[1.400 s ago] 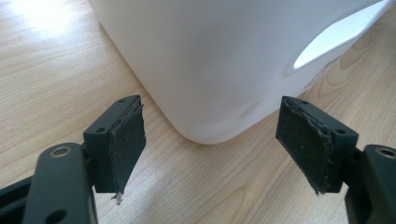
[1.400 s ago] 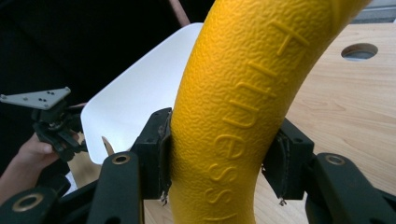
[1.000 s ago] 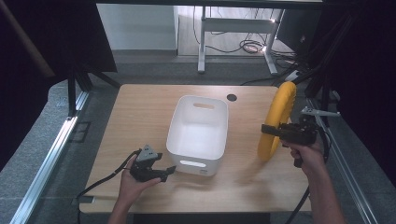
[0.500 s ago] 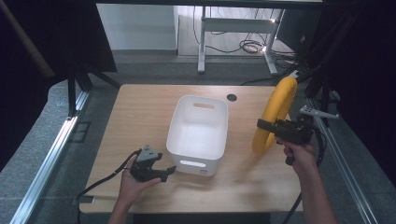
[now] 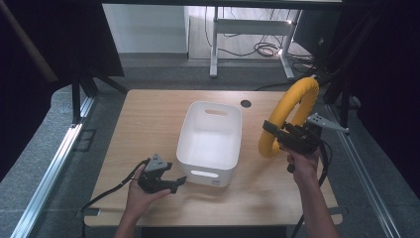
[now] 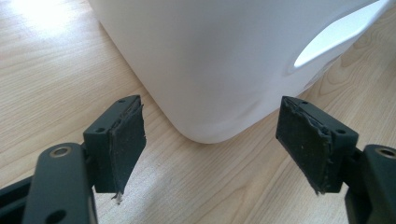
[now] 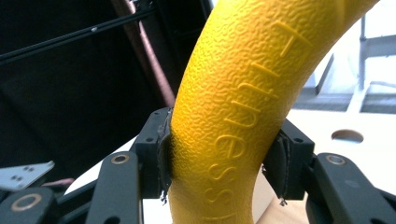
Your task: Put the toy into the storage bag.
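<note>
The right gripper (image 5: 275, 133) clamps the yellow fitness ring (image 5: 292, 111) on its tube, which looks light, grippy and slightly springy; the left gripper (image 5: 174, 182) rests released

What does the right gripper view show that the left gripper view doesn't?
The right gripper view alone shows the yellow ring, pebbled, with raised lettering, clamped between the right gripper pads. The left gripper view alone shows the left gripper, jaws apart and empty, facing a lower corner of the white bin with its handle slot. Both show light wooden table.
</note>
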Available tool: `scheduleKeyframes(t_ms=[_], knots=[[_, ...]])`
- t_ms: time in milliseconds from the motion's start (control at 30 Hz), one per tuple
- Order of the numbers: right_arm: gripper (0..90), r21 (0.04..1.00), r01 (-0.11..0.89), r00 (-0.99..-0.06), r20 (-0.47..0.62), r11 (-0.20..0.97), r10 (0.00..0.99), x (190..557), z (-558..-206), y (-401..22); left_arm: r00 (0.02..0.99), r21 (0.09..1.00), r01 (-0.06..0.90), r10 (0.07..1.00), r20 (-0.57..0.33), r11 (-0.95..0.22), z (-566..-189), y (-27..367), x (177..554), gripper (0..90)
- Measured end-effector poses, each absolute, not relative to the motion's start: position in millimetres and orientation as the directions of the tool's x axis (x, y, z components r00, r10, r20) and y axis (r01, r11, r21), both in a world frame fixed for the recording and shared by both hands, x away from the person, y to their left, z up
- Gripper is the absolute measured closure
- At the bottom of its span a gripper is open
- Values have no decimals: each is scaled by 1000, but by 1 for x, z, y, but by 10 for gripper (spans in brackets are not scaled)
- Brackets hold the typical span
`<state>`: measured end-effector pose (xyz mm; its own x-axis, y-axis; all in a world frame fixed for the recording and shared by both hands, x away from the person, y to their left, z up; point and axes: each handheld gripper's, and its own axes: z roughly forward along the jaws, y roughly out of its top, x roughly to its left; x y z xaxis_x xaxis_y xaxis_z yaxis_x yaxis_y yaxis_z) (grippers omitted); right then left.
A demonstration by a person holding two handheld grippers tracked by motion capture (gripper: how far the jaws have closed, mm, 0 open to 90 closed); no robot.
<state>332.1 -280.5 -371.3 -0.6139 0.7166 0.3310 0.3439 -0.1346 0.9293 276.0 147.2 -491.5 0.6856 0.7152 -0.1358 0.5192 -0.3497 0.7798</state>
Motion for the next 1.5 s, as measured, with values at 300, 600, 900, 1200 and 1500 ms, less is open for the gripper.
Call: scheduleKeyframes(t_ms=[300, 600, 900, 1200, 1500], knots=[[482, 965, 231, -584, 238, -122, 776, 324, -365, -255, 685, 778, 522, 715, -139, -349, -492, 147, 276, 239], [481, 974, 157, -572, 226, -165, 788, 321, -355, -243, 685, 777, 523, 715, -139, -350, -492, 147, 276, 239], [481, 985, 80, -576, 172, -154, 799, 314, -341, -233, 686, 774, 525, 714, -140, -353, -493, 146, 276, 239], [480, 989, 38, -594, 135, -140, 793, 310, -329, -221, 687, 775, 523, 713, -138, -354, -493, 147, 277, 239], [480, 989, -1, -622, 113, -146, 775, 308, -314, -208, 686, 775, 525, 714, -140, -352, -493, 147, 277, 239]])
